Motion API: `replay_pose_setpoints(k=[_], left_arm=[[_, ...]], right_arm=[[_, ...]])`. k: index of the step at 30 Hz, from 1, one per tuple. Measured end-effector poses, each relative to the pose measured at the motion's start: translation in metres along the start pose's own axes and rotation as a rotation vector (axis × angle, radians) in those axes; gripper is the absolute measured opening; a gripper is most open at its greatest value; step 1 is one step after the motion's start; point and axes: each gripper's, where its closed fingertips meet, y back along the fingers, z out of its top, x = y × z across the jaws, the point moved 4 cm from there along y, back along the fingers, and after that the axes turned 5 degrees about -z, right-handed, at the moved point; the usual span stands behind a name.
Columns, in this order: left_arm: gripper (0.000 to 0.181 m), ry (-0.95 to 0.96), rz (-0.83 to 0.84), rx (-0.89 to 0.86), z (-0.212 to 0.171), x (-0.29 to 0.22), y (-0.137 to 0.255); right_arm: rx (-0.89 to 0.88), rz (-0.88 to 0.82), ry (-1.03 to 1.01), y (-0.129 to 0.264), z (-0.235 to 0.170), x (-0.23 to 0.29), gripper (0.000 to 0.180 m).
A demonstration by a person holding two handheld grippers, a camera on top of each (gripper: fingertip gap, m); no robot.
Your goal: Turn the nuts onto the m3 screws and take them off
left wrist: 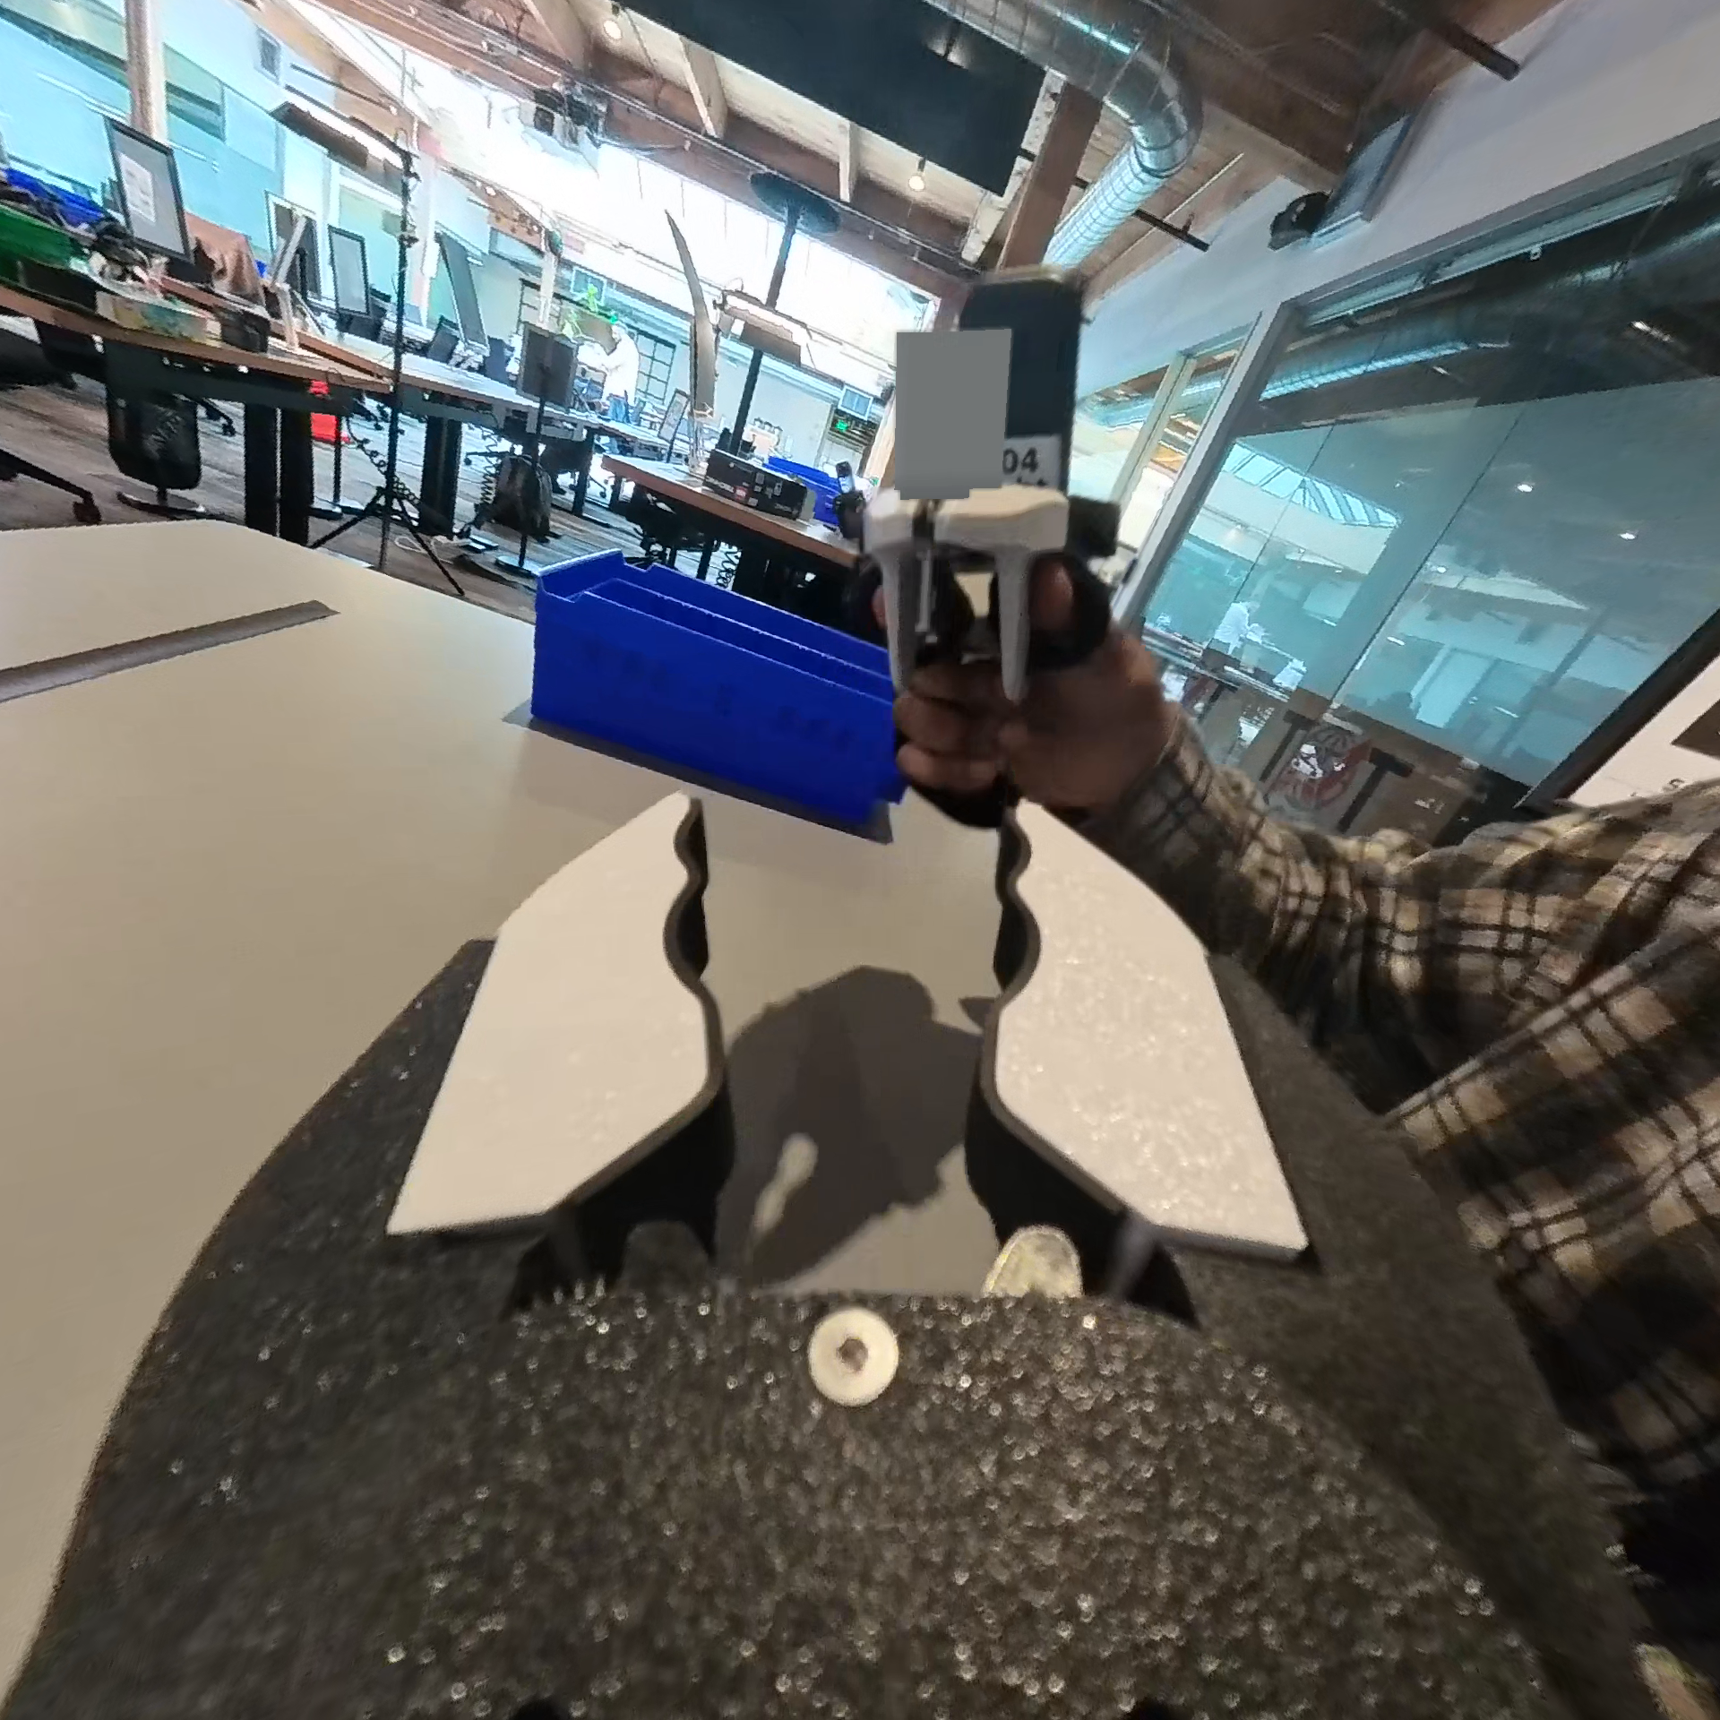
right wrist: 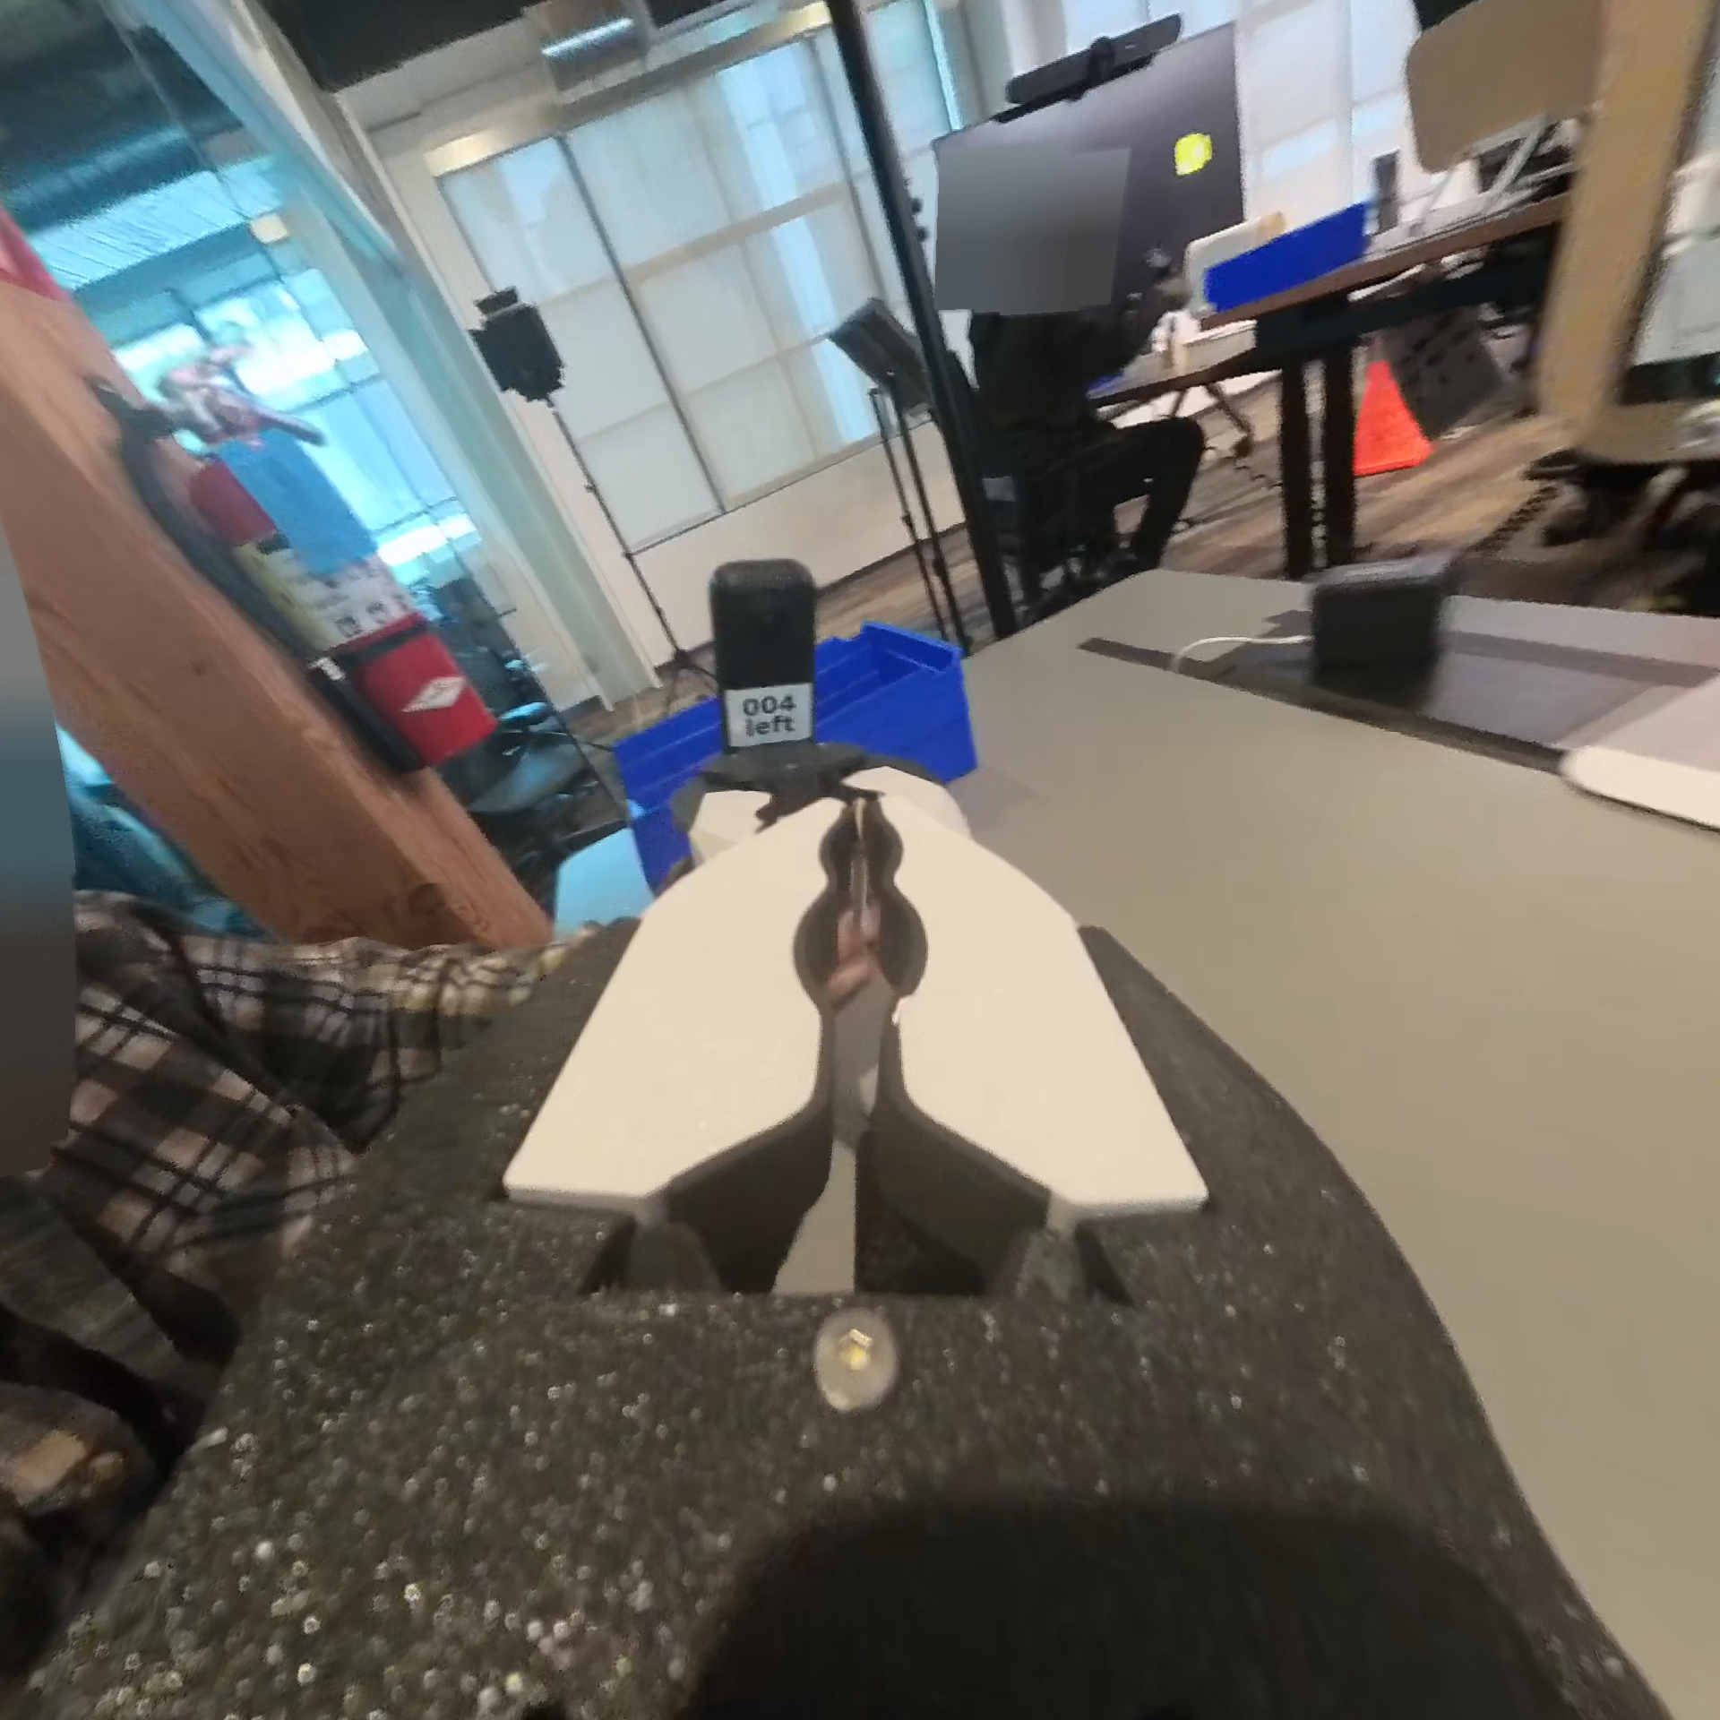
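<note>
My left gripper (left wrist: 852, 819) is open and empty, its white fingers (left wrist: 596, 1024) spread wide above the grey table (left wrist: 233, 791). My right gripper (left wrist: 931, 540) hangs in the air just ahead of it, held by a hand (left wrist: 1070, 735). In the right wrist view the right gripper (right wrist: 863, 824) is shut on a thin metal screw (right wrist: 861, 866), which also shows in the left wrist view (left wrist: 924, 596). The left gripper (right wrist: 791, 791) faces it, close behind the tips. I cannot make out a nut.
A blue bin (left wrist: 707, 689) stands on the table beyond both grippers and also shows in the right wrist view (right wrist: 893, 689). A black box with a white cable (right wrist: 1377, 624) and a white flat object (right wrist: 1638, 782) lie far right. A plaid sleeve (left wrist: 1396, 977) crosses the right side. The left gripper's tips are roughly 7 cm from the right gripper's.
</note>
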Motion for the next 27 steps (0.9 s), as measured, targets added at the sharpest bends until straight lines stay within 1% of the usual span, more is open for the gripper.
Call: replay_pose_setpoints(k=[6, 10, 14, 17, 20, 24, 27], left_arm=[[0.057, 0.028, 0.023, 0.039, -0.009, 0.006, -0.003], [0.055, 0.031, 0.011, 0.052, -0.015, 0.007, -0.006], [0.050, -0.023, 0.026, 0.065, -0.015, 0.005, -0.006], [0.049, -0.034, 0.031, 0.079, -0.018, 0.006, -0.008], [0.048, -0.020, 0.028, 0.094, -0.024, 0.008, -0.010], [0.048, -0.011, 0.025, 0.111, -0.029, 0.009, -0.013], [0.047, -0.017, 0.025, 0.121, -0.030, 0.008, -0.014]], right_arm=[[0.044, -0.272, 0.091, 0.087, 0.036, -0.028, 0.002], [0.063, -0.490, 0.105, 0.159, 0.055, -0.059, 0.002], [0.115, -0.731, 0.102, 0.237, 0.064, -0.094, 0.002], [0.197, -0.873, 0.038, 0.288, 0.052, -0.122, 0.002], [0.306, -0.950, -0.063, 0.321, 0.026, -0.146, 0.002], [0.466, -1.013, -0.138, 0.339, -0.015, -0.173, 0.002], [0.523, -1.034, -0.173, 0.344, -0.034, -0.194, 0.003]])
